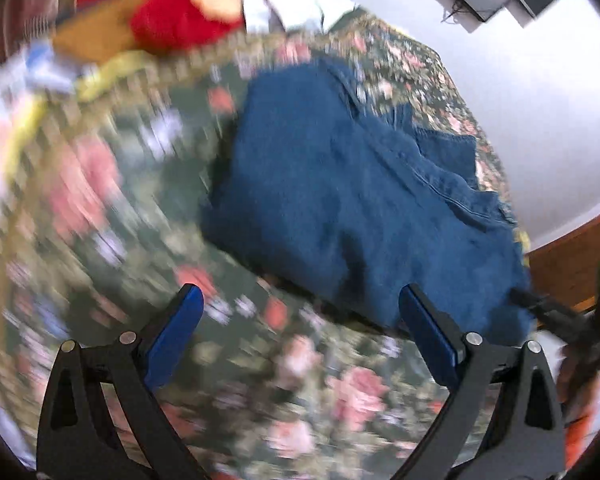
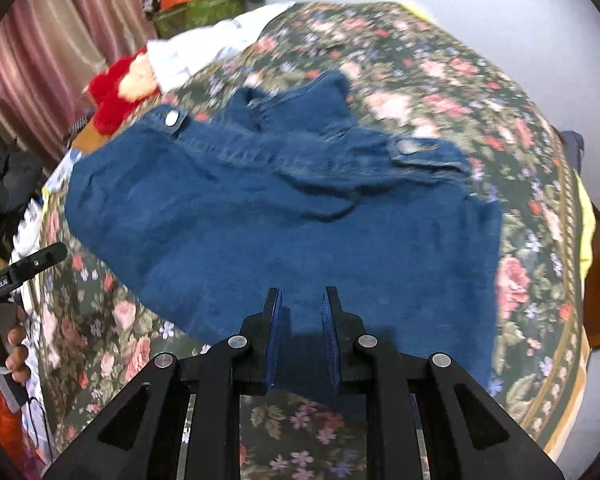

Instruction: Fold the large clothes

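A floral bedspread covers the bed, and your denim shirt lies spread across it. Left of the shirt, your left claw hangs wide open and empty. Your right claw pinches the shirt's near hem.

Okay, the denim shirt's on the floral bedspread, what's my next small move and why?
Probably lift the right gripper and carry the hem it pinches toward the collar: the denim shirt lies spread on the bedspread, and the left gripper is open and empty.

"GenRobot.AI" (white) on left gripper
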